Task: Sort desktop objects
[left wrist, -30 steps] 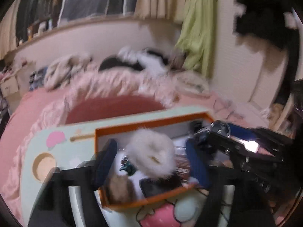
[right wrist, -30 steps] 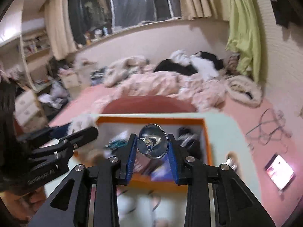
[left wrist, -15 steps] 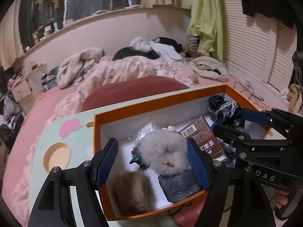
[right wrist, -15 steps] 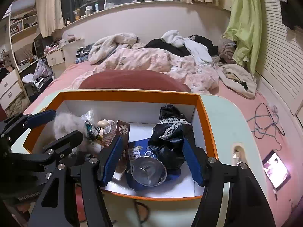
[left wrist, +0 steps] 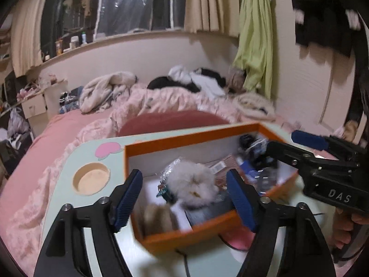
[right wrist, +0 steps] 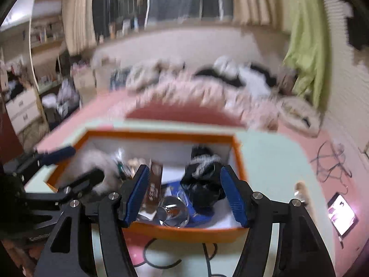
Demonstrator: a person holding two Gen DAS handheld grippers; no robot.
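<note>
Standing on one pale green lap table (left wrist: 69, 161) is a single orange box (left wrist: 191, 136), and two grippers hover at its near edge. Left gripper (left wrist: 185, 196): its two blue pads are apart and spreading wider; nothing is pinched, though one white fluffy pompom (left wrist: 191, 184) lies in the box between them. Beside the pompom sit one brown furry item (left wrist: 159, 217) and one small teal charm (left wrist: 165, 192). Right gripper (right wrist: 183, 194): its pads stand apart, clamping nothing; below the gap lie one shiny metal cup (right wrist: 171, 210), one brown carton (right wrist: 154, 184) and one black lace-trimmed cloth (right wrist: 203, 180), all inside the box.

Only the left wrist view shows the table's one round cup recess (left wrist: 91, 179) and pink cloud sticker (left wrist: 108, 150). Only the right wrist view shows one lit tablet (right wrist: 342, 214) and a tangle of cable (right wrist: 332, 161) on the pink bedding at far right. Both views are motion-blurred.
</note>
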